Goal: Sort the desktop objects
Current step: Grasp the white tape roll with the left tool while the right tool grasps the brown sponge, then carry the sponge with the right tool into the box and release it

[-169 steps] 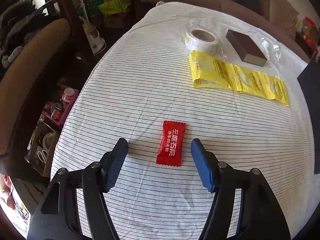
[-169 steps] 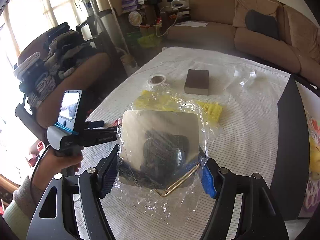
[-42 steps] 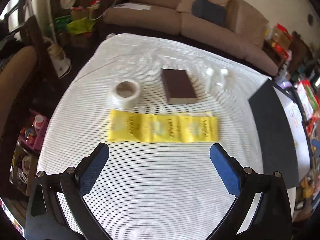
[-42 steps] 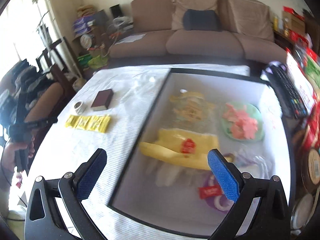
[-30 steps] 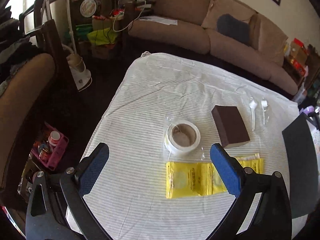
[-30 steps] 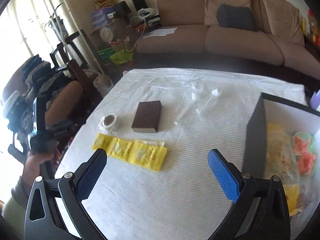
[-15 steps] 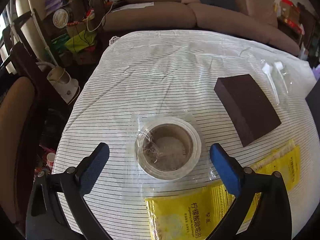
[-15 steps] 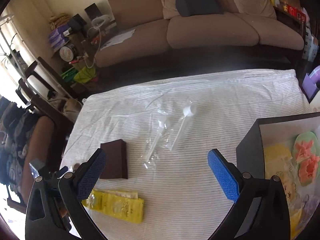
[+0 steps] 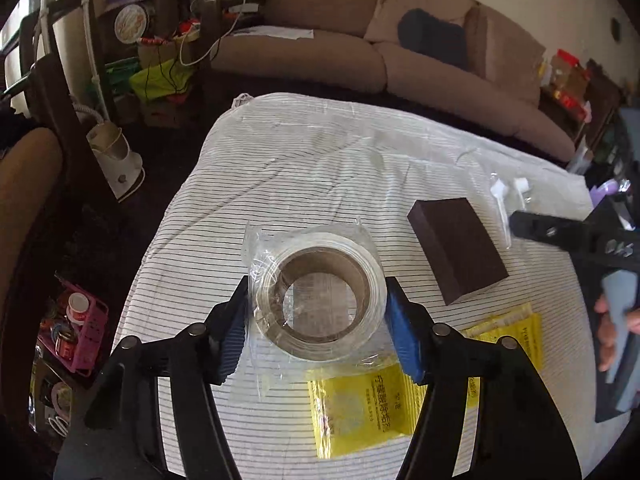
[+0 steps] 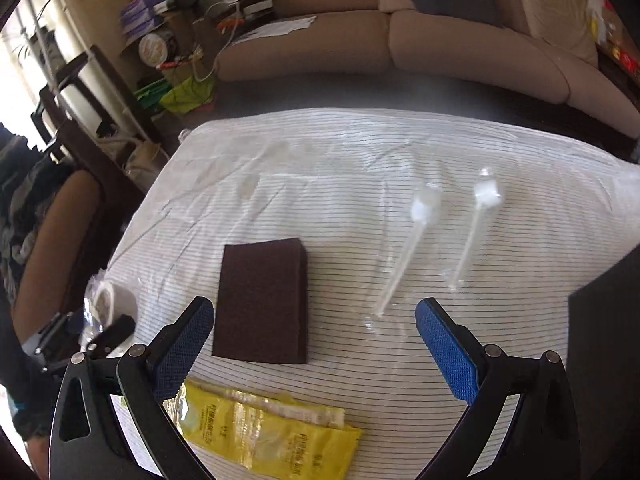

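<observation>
My left gripper (image 9: 316, 320) is shut on a roll of tape in clear wrap (image 9: 332, 276) and holds it over the striped tablecloth (image 9: 312, 168). The tape roll also shows at the left in the right wrist view (image 10: 108, 300). My right gripper (image 10: 314, 344) is open and empty above the cloth. A brown sanding block (image 10: 262, 300) (image 9: 456, 252) lies by its left finger. Two clear droppers in a plastic bag (image 10: 436, 236) (image 9: 506, 200) lie ahead between its fingers. A strip of yellow sachets (image 10: 264, 428) (image 9: 400, 384) lies near me.
A dark storage box edge (image 10: 604, 344) stands at the table's right side. A brown sofa (image 10: 400, 36) runs along the back. A chair (image 9: 24, 208) and cluttered shelves (image 9: 152, 40) stand to the left of the table.
My left gripper has closed on the tape roll and lifted it. My right gripper has come down closer to the cloth, toward the sanding block and the droppers.
</observation>
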Demonstrator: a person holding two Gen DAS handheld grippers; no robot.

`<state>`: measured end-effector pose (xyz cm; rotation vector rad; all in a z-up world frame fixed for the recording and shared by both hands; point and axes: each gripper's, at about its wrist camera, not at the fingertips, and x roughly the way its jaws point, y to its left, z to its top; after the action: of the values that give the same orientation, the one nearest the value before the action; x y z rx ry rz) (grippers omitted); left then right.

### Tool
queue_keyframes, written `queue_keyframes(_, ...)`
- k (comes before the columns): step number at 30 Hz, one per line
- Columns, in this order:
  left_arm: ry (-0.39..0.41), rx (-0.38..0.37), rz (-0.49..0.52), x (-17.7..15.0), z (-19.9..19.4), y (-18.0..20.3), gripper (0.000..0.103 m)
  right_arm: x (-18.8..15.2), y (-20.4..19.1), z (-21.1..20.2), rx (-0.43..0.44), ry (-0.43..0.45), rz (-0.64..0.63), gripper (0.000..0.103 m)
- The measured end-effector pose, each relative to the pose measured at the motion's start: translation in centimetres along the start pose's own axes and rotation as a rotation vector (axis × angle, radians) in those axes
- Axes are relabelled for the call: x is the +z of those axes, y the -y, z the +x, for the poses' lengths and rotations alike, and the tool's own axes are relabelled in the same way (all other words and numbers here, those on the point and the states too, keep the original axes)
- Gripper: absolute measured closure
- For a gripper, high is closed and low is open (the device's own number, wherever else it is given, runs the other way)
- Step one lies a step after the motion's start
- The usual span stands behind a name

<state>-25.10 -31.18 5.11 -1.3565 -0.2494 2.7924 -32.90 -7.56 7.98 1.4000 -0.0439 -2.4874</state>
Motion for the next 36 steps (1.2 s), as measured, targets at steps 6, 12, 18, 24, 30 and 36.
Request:
queue_keyframes(6,0.009,-0.036,-0.005,-0.4,-2.2,-0.7,0.043,-1.4,-3.4,4.6,-0.082,-0.057,-0.066,0.003)
queue_keyframes(12,0.006,-0.053,0.03,-0.2,-2.6,1.3,0.043,-1.9,-4.2,3.0,-0.12,-0.03,-0.158,0.031)
queue_keyframes(18,0.006,-0.087,0.119,1.2,-4.7,7.1,0.043,-0.3,0.2,-6.2,-0.059,0.061,-0.124,0.031)
queue_keyframes(24,0.017,-0.253,0.197,3.1,-8.0,17.8,0.043,-0.6,10.8,-17.3,-0.066,0.11,-0.016,0.031)
queue_keyframes(30,-0.031,-0.437,0.288,1.0,-9.6,30.6,0.043,-7.1,21.4,-25.6,-0.109,0.088,0.065,0.031)
queue_keyframes(36,-0.149,-0.555,0.404,-3.9,-10.3,40.4,0.043,-15.7,26.3,-29.9,-0.071,0.031,0.045,0.031)
